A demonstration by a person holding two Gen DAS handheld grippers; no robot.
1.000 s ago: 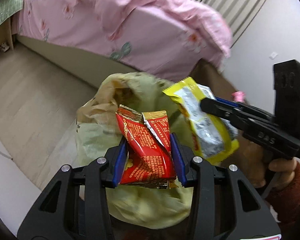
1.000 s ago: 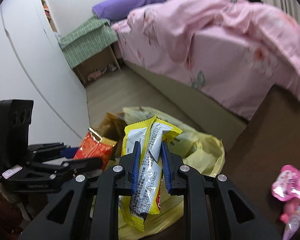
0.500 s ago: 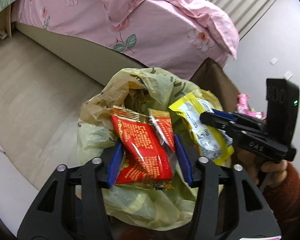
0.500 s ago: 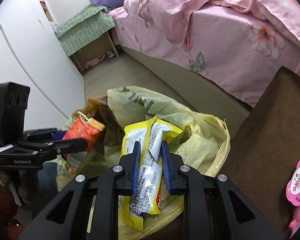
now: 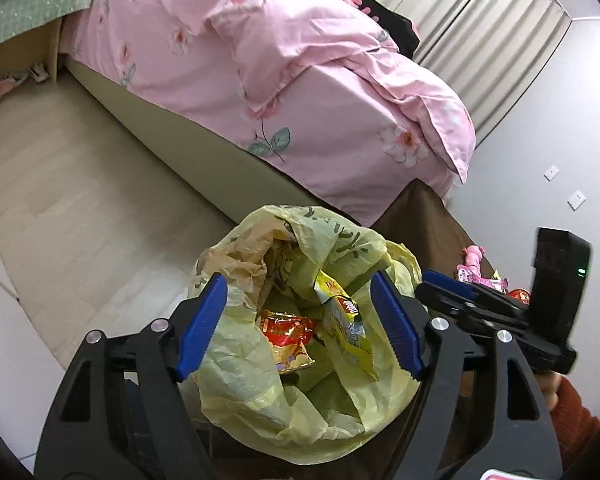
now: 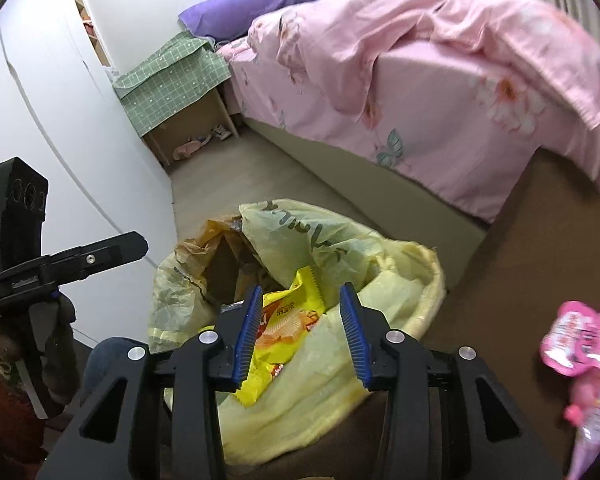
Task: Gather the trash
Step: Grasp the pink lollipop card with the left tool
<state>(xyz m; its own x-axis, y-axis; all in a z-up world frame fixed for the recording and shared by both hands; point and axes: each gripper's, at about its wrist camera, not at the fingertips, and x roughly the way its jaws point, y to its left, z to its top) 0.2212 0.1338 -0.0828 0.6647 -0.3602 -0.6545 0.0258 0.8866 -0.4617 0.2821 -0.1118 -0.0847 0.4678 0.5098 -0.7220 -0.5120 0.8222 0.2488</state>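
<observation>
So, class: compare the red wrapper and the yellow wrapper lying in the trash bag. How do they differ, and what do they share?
The red wrapper is crumpled and sits low in the yellow trash bag; the yellow wrapper is longer, flatter and leans along the bag's right side. The red wrapper is red and gold; the yellow wrapper shows a silvery inner face. Both lie loose inside the bag, side by side, held by neither gripper.

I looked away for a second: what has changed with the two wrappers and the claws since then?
Both were let go: the red wrapper left the left claw, the yellow wrapper left the right claw, and both now lie in the yellow bag. The claws' jaws are opening, nothing pinched. The bag and bed are as before.
</observation>
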